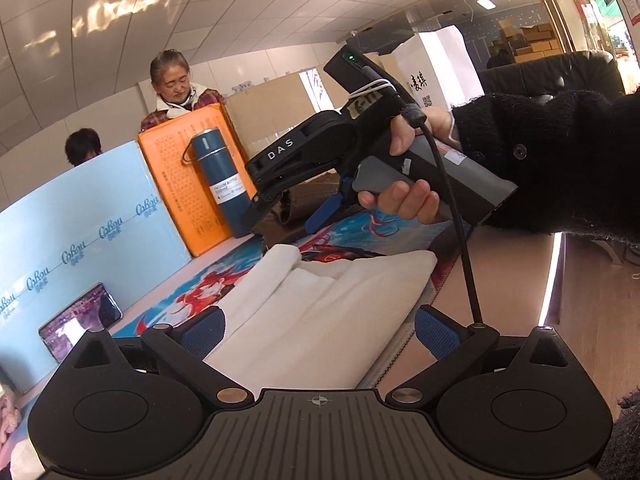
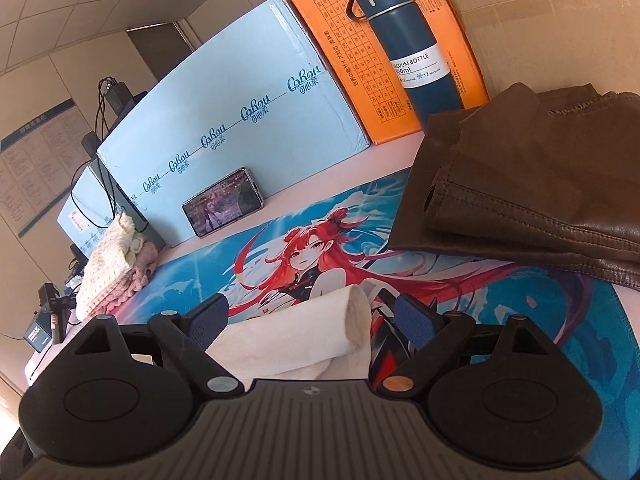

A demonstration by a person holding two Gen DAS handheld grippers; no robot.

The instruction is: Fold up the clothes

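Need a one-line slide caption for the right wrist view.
Open right gripper over white garment on anime desk mat, folded brown garment beyond.

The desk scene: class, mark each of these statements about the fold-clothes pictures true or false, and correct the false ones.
1. The white cloth lies between the right claw's open fingers. True.
2. The flask lies flat on the mat. False: it stands upright against the orange box.
3. The phone leans on the light blue box. True.
4. The brown garment is spread out flat. False: it is folded.
5. The left claw is shut. False: it is open.
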